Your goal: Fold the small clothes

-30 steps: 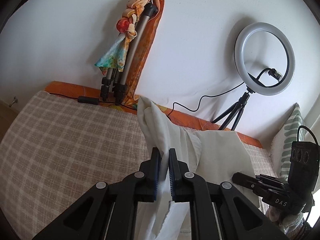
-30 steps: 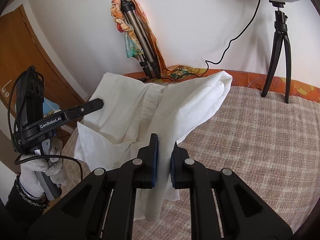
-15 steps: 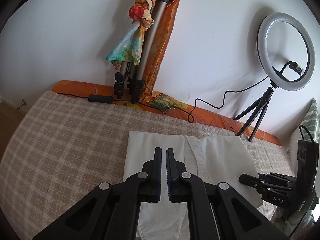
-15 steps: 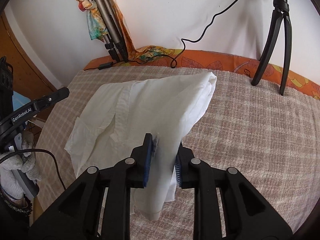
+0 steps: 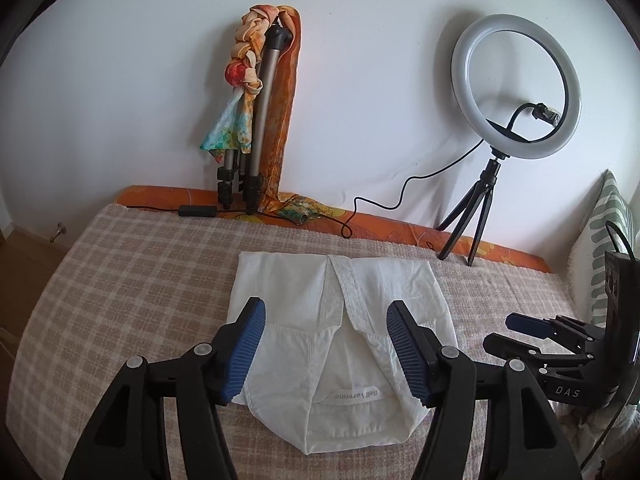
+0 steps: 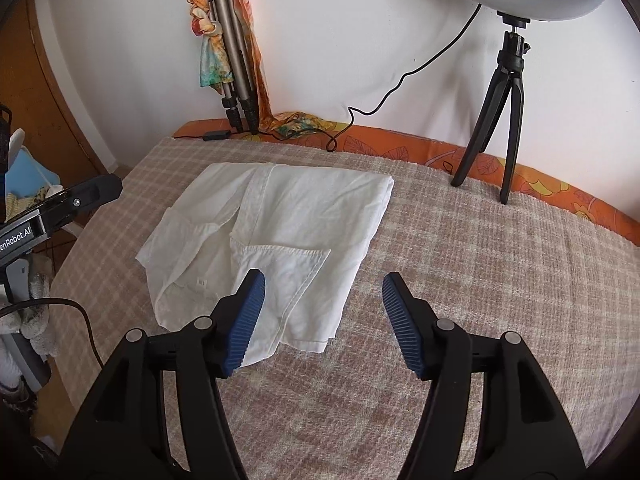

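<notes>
Both tools are spread wide and hold nothing, the left tool [image 5: 325,344] poised over the near end of the folded white shirt [image 5: 340,320] and the right tool [image 6: 323,318] at its right edge, the shirt lying flat on the checked bed cover [image 6: 480,264].
</notes>
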`<move>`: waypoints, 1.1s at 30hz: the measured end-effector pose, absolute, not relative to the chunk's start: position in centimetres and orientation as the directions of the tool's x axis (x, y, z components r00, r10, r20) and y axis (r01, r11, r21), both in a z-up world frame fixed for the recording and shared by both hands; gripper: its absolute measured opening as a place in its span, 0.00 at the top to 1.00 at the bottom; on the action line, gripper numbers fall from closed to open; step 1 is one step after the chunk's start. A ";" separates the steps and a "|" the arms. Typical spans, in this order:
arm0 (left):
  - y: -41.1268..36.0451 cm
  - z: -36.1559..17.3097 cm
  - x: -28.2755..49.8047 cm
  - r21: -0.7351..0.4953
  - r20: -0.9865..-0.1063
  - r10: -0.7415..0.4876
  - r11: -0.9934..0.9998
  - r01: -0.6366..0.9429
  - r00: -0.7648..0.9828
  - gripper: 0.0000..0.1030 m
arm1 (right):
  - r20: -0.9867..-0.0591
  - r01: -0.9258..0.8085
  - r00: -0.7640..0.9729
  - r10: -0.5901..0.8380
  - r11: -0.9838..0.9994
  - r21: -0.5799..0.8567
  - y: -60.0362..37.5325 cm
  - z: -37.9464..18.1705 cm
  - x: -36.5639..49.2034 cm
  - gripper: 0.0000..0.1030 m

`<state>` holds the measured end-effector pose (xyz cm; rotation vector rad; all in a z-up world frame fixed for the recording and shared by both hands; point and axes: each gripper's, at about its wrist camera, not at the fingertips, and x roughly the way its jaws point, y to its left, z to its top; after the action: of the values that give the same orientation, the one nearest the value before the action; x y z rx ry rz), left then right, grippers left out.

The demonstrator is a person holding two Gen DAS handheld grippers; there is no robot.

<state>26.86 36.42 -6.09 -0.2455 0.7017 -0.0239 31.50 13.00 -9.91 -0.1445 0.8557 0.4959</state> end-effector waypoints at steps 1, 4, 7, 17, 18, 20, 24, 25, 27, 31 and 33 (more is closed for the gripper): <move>36.0 -5.7 26.3 -0.230 -0.631 -0.103 0.971 -0.058 0.769 0.33 | -0.748 -0.474 0.556 0.363 0.877 0.073 12.7 -9.5 31.0 0.34; 34.6 -4.7 24.4 -0.236 -0.620 -0.106 0.970 -0.056 0.777 0.24 | -0.725 -0.481 0.577 0.375 0.874 0.069 11.7 -8.1 28.8 0.30; 33.0 -3.7 22.1 -0.243 -0.602 -0.104 0.968 -0.057 0.792 0.13 | -0.706 -0.485 0.600 0.376 0.873 0.053 10.6 -6.8 26.7 0.29; 28.0 -1.3 15.2 -0.240 -0.556 -0.096 0.969 -0.049 0.826 0.04 | -0.642 -0.511 0.655 0.400 0.860 0.015 7.1 -4.2 19.8 0.14; 27.6 -1.2 14.6 -0.242 -0.553 -0.088 0.969 -0.058 0.828 0.01 | -0.640 -0.514 0.656 0.401 0.858 0.011 6.9 -4.2 19.1 0.13; 26.6 -1.3 13.3 -0.221 -0.557 -0.057 0.972 -0.081 0.829 0.00 | -0.632 -0.520 0.660 0.406 0.854 0.005 6.3 -4.2 17.9 0.11; 24.5 -2.0 11.0 -0.158 -0.573 -0.010 0.983 -0.098 0.820 0.00 | -0.610 -0.524 0.670 0.422 0.851 0.014 4.4 -4.6 15.5 0.06; 24.1 -2.2 10.5 -0.147 -0.576 0.002 0.983 -0.106 0.817 0.00 | -0.606 -0.524 0.672 0.426 0.851 0.017 3.9 -4.8 15.1 0.06; 23.5 -2.6 9.7 -0.145 -0.589 0.012 0.982 -0.119 0.808 0.00 | -0.603 -0.515 0.676 0.424 0.857 0.025 2.7 -5.5 14.4 0.05; 22.5 -3.2 8.2 -0.139 -0.588 0.023 0.982 -0.129 0.808 0.00 | -0.607 -0.499 0.669 0.430 0.865 0.063 0.7 -6.9 14.0 0.05; 21.7 -3.4 7.8 -0.102 -0.575 0.053 0.985 -0.136 0.817 0.00 | -0.609 -0.485 0.669 0.426 0.871 0.076 0.1 -7.4 14.1 0.05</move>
<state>7.75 21.75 -3.43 -0.1410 0.6073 0.1009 14.11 0.11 -7.39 -0.0949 0.6613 0.5142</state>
